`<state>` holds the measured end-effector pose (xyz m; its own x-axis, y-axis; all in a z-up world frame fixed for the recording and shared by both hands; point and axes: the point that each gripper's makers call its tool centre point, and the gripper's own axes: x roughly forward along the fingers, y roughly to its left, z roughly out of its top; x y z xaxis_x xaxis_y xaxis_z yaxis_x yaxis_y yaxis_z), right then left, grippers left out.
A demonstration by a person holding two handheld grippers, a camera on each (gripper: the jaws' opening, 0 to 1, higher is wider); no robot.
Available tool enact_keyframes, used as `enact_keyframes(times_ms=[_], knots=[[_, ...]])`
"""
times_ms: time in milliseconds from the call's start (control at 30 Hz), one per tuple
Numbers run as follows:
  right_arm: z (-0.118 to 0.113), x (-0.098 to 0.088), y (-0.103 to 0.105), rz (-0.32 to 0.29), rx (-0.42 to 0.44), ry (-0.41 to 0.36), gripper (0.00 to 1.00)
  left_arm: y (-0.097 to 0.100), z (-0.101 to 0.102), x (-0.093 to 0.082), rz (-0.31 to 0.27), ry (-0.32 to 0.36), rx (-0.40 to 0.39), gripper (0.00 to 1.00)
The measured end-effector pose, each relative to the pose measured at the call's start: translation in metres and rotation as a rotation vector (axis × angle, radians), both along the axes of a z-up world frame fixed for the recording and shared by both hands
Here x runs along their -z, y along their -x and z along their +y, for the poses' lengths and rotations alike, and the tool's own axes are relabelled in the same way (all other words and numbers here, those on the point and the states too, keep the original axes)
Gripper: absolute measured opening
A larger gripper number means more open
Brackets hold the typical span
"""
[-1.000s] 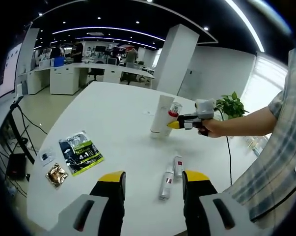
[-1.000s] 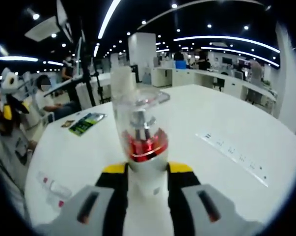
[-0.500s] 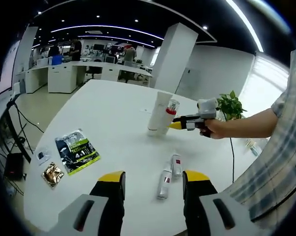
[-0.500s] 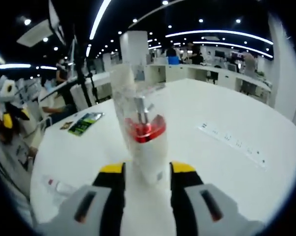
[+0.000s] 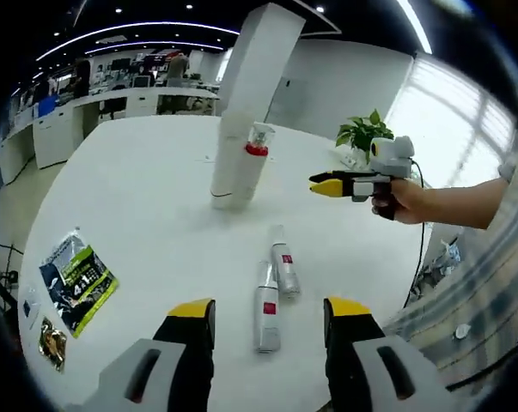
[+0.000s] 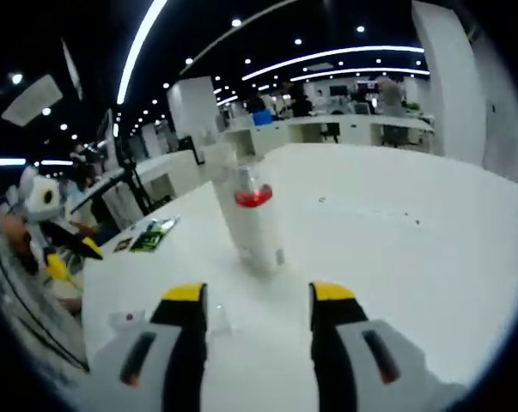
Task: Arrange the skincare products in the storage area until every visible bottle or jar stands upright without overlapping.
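Note:
A clear-capped pump bottle with a red collar (image 5: 252, 167) (image 6: 252, 219) stands upright on the white table, touching a tall white tube (image 5: 227, 161) (image 6: 217, 156) beside it. Two small white bottles (image 5: 267, 305) (image 5: 283, 263) lie on their sides side by side. My left gripper (image 5: 267, 319) is open just short of them, nothing between its jaws. My right gripper (image 6: 259, 300) (image 5: 325, 183) is open and empty, drawn back from the pump bottle. A lying bottle (image 6: 126, 319) shows at the left of the right gripper view.
A green packet (image 5: 76, 279) (image 6: 151, 239) and a brown sachet (image 5: 48, 343) lie near the table's left edge. A potted plant (image 5: 362, 133) stands beyond the far edge. The person's hand (image 5: 400, 199) holds the right gripper. Office desks fill the background.
My right gripper has let go of the pump bottle, which now stands by the tube, and has pulled back. The left gripper view has shifted toward the two lying bottles.

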<state>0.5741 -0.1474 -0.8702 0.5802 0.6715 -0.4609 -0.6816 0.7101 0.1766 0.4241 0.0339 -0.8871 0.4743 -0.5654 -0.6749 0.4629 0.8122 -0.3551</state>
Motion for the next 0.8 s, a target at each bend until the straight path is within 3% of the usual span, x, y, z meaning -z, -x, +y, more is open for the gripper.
enact_keyframes(times_ms=[267,433,633,800], knots=[[-0.032,-0.009,0.032,-0.004,0.088,-0.013,0.47,0.003,-0.023,0.047,0.109,-0.144,0.186,0.54],[-0.044,-0.01,0.046,-0.008,0.147,-0.016,0.46,-0.004,-0.025,0.063,0.081,-0.26,0.245,0.51],[-0.052,-0.015,0.059,-0.009,0.213,-0.053,0.45,-0.001,-0.03,0.072,0.088,-0.284,0.291,0.42],[-0.055,-0.017,0.069,-0.009,0.24,-0.055,0.45,0.006,-0.023,0.085,0.12,-0.339,0.316,0.36]])
